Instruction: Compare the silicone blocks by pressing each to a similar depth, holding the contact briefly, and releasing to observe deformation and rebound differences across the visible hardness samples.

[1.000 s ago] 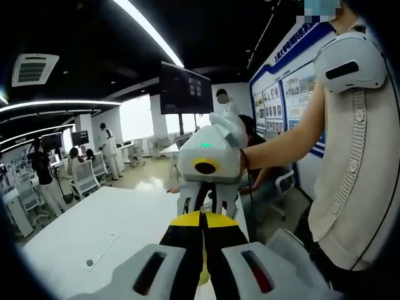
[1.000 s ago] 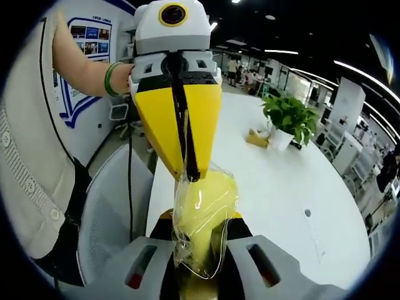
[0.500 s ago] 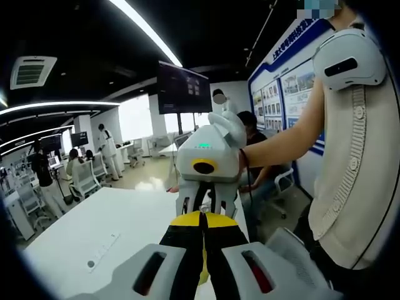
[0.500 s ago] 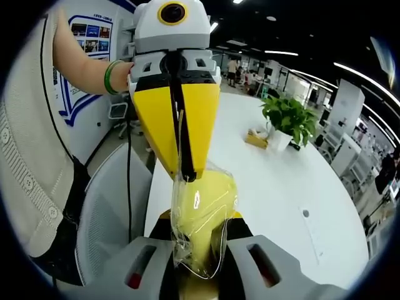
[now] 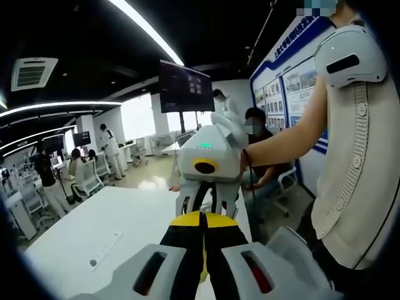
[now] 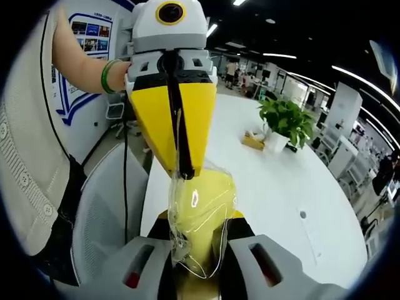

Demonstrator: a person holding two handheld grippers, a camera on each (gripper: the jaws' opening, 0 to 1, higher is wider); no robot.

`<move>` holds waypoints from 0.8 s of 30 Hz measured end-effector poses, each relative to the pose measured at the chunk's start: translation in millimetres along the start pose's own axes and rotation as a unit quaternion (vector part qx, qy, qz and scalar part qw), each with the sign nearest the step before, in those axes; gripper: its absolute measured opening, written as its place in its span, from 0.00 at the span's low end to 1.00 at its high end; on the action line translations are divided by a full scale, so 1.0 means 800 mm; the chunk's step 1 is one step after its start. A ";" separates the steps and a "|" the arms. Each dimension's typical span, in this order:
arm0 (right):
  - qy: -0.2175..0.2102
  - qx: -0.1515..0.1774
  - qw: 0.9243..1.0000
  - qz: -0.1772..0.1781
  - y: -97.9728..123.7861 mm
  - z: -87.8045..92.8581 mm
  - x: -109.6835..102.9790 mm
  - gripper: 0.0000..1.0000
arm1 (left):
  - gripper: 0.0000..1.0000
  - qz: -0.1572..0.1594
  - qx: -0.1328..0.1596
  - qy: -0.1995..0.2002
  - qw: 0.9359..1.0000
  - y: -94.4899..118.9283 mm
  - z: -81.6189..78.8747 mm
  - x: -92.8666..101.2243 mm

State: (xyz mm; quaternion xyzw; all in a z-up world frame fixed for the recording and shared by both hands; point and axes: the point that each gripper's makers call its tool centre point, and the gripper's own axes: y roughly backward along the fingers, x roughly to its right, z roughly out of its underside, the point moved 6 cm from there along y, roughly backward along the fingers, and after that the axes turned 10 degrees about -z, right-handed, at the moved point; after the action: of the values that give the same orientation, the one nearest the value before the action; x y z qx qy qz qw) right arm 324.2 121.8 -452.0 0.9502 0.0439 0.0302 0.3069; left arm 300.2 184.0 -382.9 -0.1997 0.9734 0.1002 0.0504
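1. Above the near edge of a long white table [image 6: 275, 181], held in the air, both grippers meet tip to tip over one yellow silicone block [image 6: 201, 215] in a clear plastic bag [image 6: 190, 259].
2. Right gripper [image 6: 199, 240], right gripper view: jaws closed narrow on the lower part of the bagged block, which stands up between them; crinkled bag film spills over the jaw bases.
3. Left gripper [image 6: 181, 170], same view: comes down from the top, yellow jaws drawn together to a thin dark slit, tips pinching the top of the bag just above the block. A hand with a green bangle [image 6: 107, 76] holds its white body.
4. Left gripper view: own black-and-yellow jaws [image 5: 201, 228] pressed together, a sliver of yellow showing between them low down. Opposite gripper faces the camera just beyond the tips, a person's bare arm [image 5: 281, 140] behind it.
5. Person's cream knit vest [image 5: 353, 181] at right in the left gripper view.
6. On the table, well apart from the grippers: potted green plant [image 6: 284, 122], and a small yellow item [image 6: 253, 141] just beside it.
7. White mesh chair [image 6: 103, 212] below the grippers, against the table edge.
8. Background: open office, ceiling light strips, wall posters, a hanging monitor [image 5: 185, 89], people at far desks.
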 end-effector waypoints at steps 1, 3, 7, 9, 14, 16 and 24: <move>0.000 0.004 1.000 0.006 0.000 0.000 0.002 0.08 | 0.00 -0.002 0.001 0.000 1.000 0.000 0.000 -0.001; -0.028 0.009 1.000 -0.011 -0.002 0.001 -0.002 0.09 | 0.00 -0.003 -0.001 0.003 1.000 0.000 0.000 -0.001; -0.007 0.011 1.000 0.004 -0.002 0.001 0.002 0.10 | 0.00 -0.005 -0.002 0.008 1.000 0.000 0.002 -0.002; 0.001 0.010 1.000 0.011 -0.003 0.001 0.004 0.10 | 0.00 -0.010 -0.003 0.013 1.000 0.001 0.002 -0.003; 0.010 0.010 1.000 0.011 -0.004 0.001 0.005 0.12 | 0.00 -0.008 -0.006 0.023 1.000 0.002 0.004 -0.004; 0.013 0.011 1.000 0.012 -0.004 0.000 0.005 0.12 | 0.00 -0.007 -0.006 0.024 1.000 0.002 0.003 -0.003; 0.031 0.009 0.999 0.012 -0.005 0.001 0.007 0.14 | 0.00 -0.006 -0.006 0.023 1.000 0.002 0.005 -0.004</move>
State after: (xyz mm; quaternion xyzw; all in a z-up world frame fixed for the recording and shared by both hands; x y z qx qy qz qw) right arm 329.9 124.9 -455.0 0.9520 0.0421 0.0632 0.2966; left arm 302.3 187.7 -386.1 -0.2085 0.9725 0.1007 0.0270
